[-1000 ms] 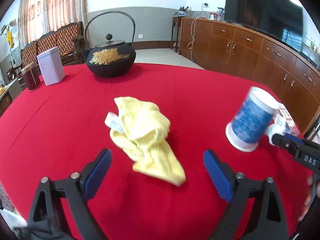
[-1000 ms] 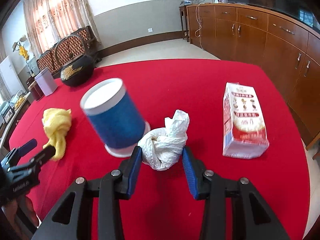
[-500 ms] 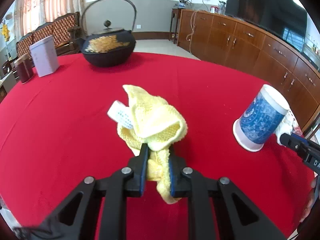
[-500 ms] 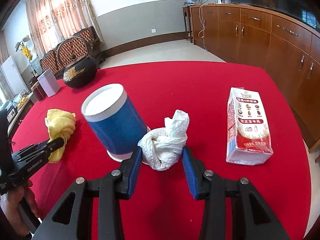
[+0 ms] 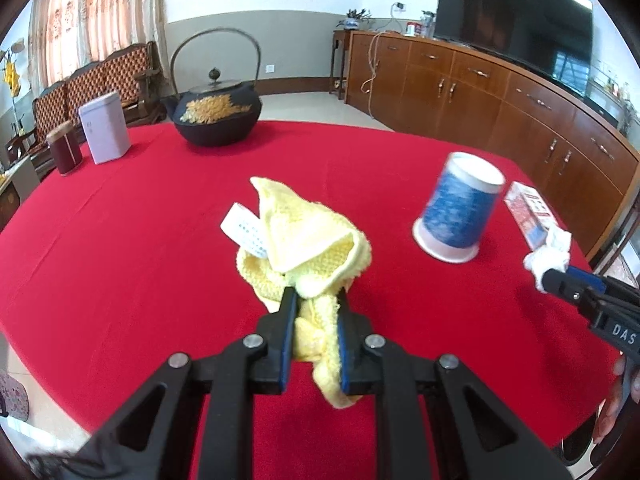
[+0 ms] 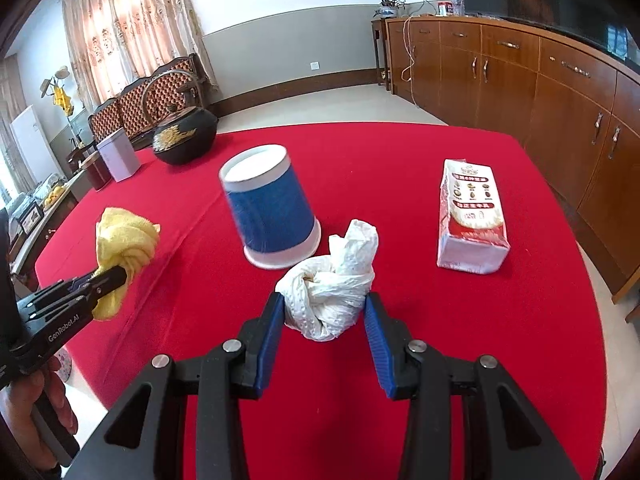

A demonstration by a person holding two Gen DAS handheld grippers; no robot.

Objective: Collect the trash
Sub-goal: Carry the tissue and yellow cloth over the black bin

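My left hand-held gripper [image 5: 316,320] clamps the yellow cloth [image 5: 304,244]; my right hand-held gripper [image 6: 324,320] squeezes the wadded tissue [image 6: 330,284], both above the table [image 6: 400,152]. The blue bin [image 6: 272,212] looks tilted; a brush could topple it.

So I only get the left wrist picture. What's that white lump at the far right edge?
Observer: A knotted white wad, pinched between the right gripper's fingers.
Operator: And the box behind it?
Observer: A red and white carton, lying flat on the red table, apart from the upside-down blue cup.
Operator: And my yellow cloth?
Observer: From the side, the yellow cloth sticks out above and below the left gripper.
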